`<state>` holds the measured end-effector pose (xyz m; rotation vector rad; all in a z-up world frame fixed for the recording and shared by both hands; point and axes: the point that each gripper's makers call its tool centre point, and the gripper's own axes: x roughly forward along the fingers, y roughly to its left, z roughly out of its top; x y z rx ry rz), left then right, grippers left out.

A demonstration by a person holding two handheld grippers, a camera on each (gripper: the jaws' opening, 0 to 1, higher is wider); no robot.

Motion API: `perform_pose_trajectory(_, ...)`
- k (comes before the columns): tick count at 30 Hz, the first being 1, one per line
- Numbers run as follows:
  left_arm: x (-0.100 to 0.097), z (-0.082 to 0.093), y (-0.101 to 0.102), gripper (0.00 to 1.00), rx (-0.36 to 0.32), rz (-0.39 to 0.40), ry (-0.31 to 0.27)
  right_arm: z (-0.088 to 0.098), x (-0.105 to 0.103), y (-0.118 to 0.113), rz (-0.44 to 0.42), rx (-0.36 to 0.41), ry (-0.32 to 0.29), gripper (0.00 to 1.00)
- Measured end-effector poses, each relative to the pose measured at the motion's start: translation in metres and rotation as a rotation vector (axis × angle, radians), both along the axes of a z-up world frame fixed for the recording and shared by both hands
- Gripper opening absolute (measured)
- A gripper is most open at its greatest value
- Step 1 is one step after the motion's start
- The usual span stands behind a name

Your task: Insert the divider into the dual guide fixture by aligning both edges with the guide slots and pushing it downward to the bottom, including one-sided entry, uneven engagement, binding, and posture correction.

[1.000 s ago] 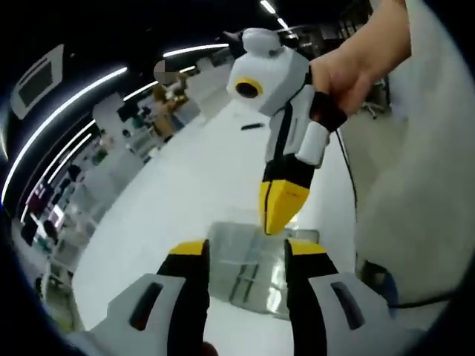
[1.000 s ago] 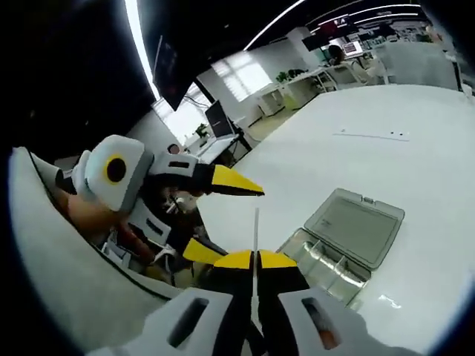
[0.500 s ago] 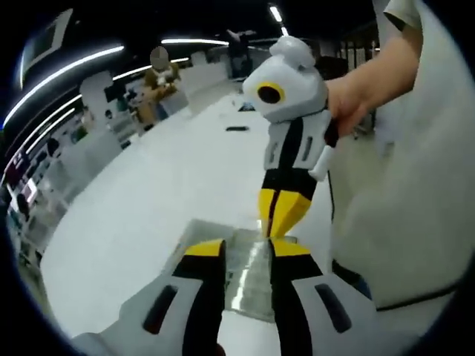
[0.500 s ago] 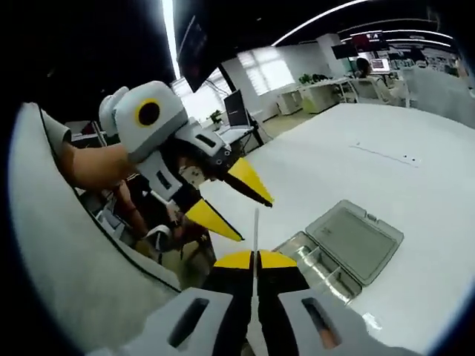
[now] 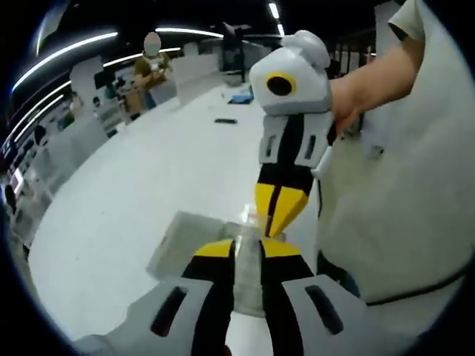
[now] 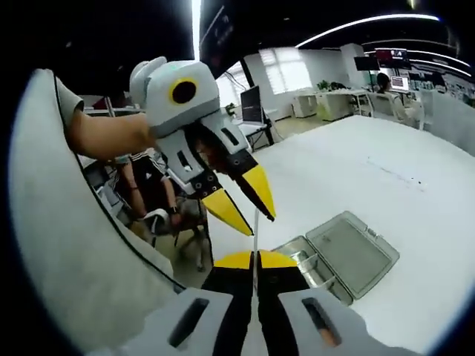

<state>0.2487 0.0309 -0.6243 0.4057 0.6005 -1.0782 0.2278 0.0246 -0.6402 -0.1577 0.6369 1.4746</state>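
While I hold both tools above the table, this is what counts:
Right gripper (image 6: 255,256): jaws pressed together on the divider (image 6: 255,226), a thin clear sheet rising edge-on from the tips.
Left gripper (image 6: 239,201): jaws spread, tips either side of the divider's top edge, not touching as far as I can tell.
Fixture (image 6: 338,256): an open clear compartment box on the white table (image 6: 401,170), beyond and to the right of the divider.
Judgement: the right gripper is nearer the slots; the sheet's long axis must be turned to drop toward them.
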Motion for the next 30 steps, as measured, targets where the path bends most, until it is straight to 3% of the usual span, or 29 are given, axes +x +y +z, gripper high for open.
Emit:
perform_pose_trajectory(13, -0.014, -0.005, -0.003, 0.02, -0.014, -0.068, 0.103, -0.005, -0.009, -0.002, 0.097, -0.023, -0.071, 0.0)
perform_pose_trajectory(30, -0.026, -0.006, -0.006, 0.0, -0.037, -0.098, 0.239, -0.007, -0.016, -0.004, 0.16, -0.021, -0.078, 0.0)
